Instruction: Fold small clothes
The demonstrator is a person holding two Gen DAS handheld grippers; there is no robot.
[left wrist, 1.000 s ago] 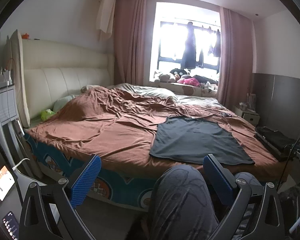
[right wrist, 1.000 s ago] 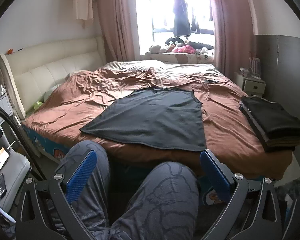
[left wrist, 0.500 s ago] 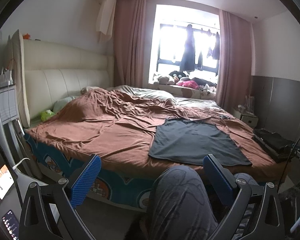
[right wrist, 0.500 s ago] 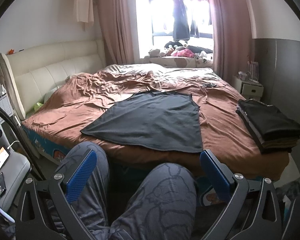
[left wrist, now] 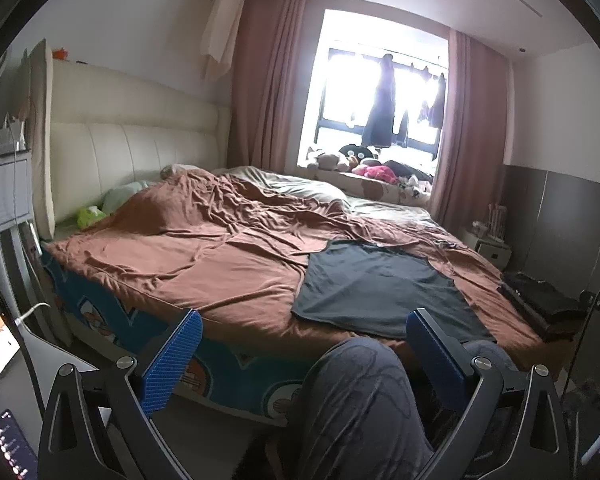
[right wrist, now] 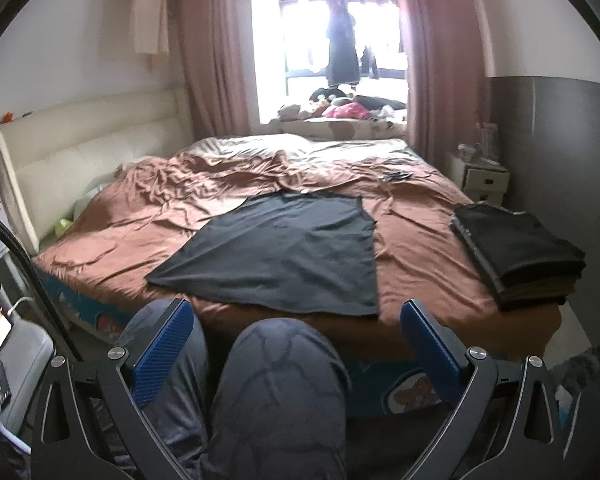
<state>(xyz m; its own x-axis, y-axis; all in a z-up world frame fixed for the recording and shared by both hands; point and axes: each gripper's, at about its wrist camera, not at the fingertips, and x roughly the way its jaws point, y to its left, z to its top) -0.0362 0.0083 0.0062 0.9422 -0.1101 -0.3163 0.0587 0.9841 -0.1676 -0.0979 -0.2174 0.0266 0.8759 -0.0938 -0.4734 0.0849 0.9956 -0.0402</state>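
While the left wrist view looks across the bed point(left wrist: 204, 272) from low at its foot, the left tool point(left wrist: 300, 356) hangs with its blue pads spread wide, nothing between them, above the person's knee point(left wrist: 360, 396). A dark grey sleeveless top point(left wrist: 376, 288) lies spread flat on the brown bedcover point(left wrist: 228, 248), near the foot edge and toward the right side, hem nearest the camera. It shows no fold line yet. At the far right corner of the bed sits a stack of folded dark clothes point(left wrist: 540, 304), well apart from the top. That stack suggests several garments are already done and set aside, though how many cannot be counted from here.

From the right wrist view, the right tool point(right wrist: 296, 344) is likewise spread and empty, held back from the bed over the person's knees point(right wrist: 276, 380). The dark grey sleeveless top point(right wrist: 284, 256) lies open and fairly smooth in the middle of the brown bedcover point(right wrist: 412, 240), neckline toward the window. The stack of folded dark clothes point(right wrist: 516, 248) is clearer here, neat and squared near the right edge. Judging by this, the current garment is laid out but untouched: every fold of it remains, then moving it onto the stack. No other unfolded small garment shows on the bedcover.
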